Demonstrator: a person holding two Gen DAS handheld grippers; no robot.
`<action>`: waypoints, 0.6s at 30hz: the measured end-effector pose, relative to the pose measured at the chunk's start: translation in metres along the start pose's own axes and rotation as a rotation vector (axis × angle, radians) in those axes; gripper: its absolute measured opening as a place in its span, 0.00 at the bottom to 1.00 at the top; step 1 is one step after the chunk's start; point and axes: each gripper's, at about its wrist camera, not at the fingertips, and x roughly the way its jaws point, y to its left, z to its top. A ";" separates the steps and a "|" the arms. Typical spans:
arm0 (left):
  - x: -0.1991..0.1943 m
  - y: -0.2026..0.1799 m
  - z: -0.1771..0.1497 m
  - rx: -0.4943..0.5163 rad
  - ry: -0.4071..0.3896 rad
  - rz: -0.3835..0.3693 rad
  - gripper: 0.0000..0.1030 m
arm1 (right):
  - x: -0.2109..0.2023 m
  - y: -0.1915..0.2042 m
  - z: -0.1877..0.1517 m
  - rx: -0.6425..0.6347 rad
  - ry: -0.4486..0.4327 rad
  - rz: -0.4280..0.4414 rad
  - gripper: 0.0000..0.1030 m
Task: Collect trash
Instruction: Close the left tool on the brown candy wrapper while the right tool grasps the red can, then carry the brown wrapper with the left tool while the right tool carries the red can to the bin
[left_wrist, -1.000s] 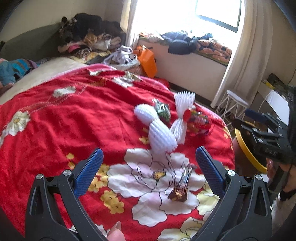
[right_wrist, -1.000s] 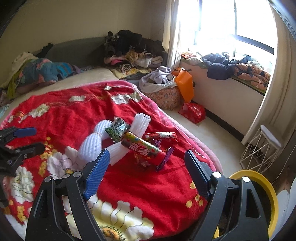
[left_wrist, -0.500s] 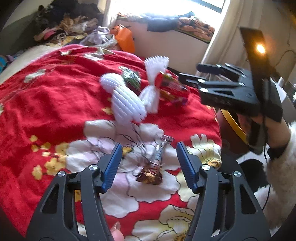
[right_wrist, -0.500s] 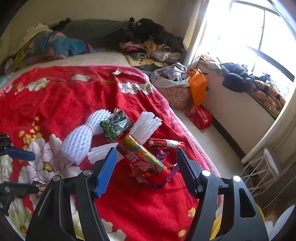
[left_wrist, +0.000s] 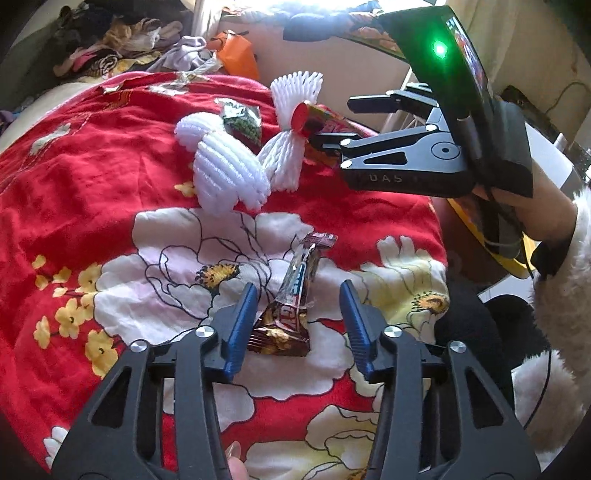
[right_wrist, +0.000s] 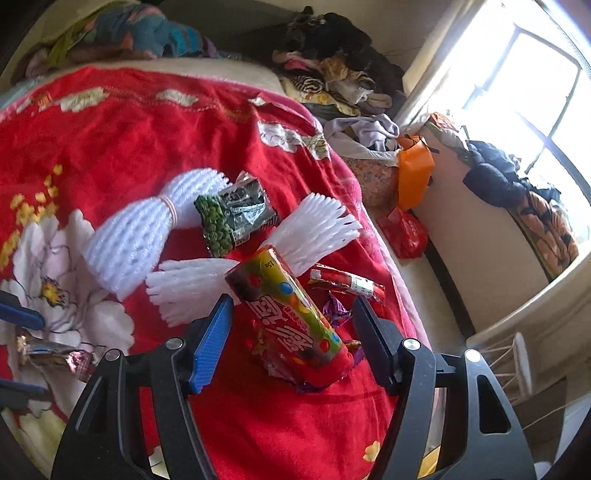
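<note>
Trash lies on a red flowered blanket (left_wrist: 92, 177). A brown candy-bar wrapper (left_wrist: 291, 295) sits between the blue pads of my left gripper (left_wrist: 298, 286). The jaws are closing, with a gap still showing on the right side. My right gripper (right_wrist: 293, 300) stands open astride a red and green candy tube (right_wrist: 291, 314), its pads clear of both sides. In the left wrist view, the right gripper (left_wrist: 332, 123) reaches the tube (left_wrist: 314, 116) from the right. Nearby lie white foam fruit nets (right_wrist: 133, 240), a green pea packet (right_wrist: 229, 218), a small red wrapper (right_wrist: 343, 282) and a purple wrapper (right_wrist: 338, 312).
A yellow-rimmed bin (left_wrist: 517, 266) stands off the bed's right edge, below a furry white sleeve (left_wrist: 565, 302). Clothes are piled at the back (right_wrist: 332, 70). An orange bag (right_wrist: 413, 173), a red bag (right_wrist: 404, 230) and a white wire stool (right_wrist: 517, 362) stand on the floor by the window.
My left gripper came down over the candy-bar wrapper and its jaws narrowed a lot. My right gripper moved in over the candy tube, rolled, and narrowed a little.
</note>
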 end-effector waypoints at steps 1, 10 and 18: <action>0.001 0.001 0.000 -0.004 0.004 0.001 0.33 | 0.002 0.004 0.000 -0.031 0.000 -0.018 0.55; 0.011 0.010 -0.005 -0.039 0.023 -0.002 0.25 | 0.006 0.014 -0.007 -0.028 -0.025 -0.013 0.39; 0.011 0.015 -0.006 -0.067 0.020 -0.030 0.20 | -0.034 0.003 -0.011 0.177 -0.133 0.128 0.35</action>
